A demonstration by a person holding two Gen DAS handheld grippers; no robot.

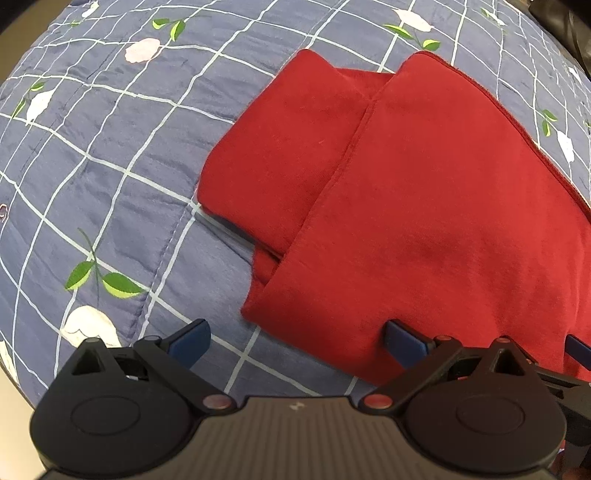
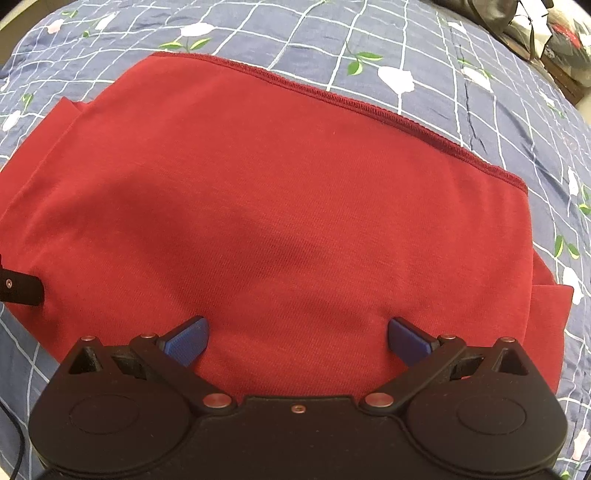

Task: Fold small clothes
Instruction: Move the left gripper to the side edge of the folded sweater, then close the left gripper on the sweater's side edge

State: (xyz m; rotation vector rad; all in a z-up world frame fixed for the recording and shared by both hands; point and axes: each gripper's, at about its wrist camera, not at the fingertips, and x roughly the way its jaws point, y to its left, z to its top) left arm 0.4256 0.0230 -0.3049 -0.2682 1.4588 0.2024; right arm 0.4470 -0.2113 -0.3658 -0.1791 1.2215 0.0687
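A red garment (image 1: 424, 192) lies folded on a blue quilt, its top layer folded over a narrower part that sticks out to the left. In the right wrist view the same garment (image 2: 277, 206) fills the middle, with a stitched hem along its far edge. My left gripper (image 1: 297, 338) is open above the garment's near left corner, one blue finger over the quilt and the other over the cloth. My right gripper (image 2: 297, 336) is open above the near edge of the cloth, holding nothing. A blue fingertip of the right gripper (image 1: 578, 349) shows at the left wrist view's right edge.
The blue checked quilt (image 1: 110, 177) with white flowers and green leaves spreads all around the garment. Dark bags and clutter (image 2: 546, 33) sit beyond the quilt's far right edge. A black part of the other gripper (image 2: 18, 290) pokes in at the left edge.
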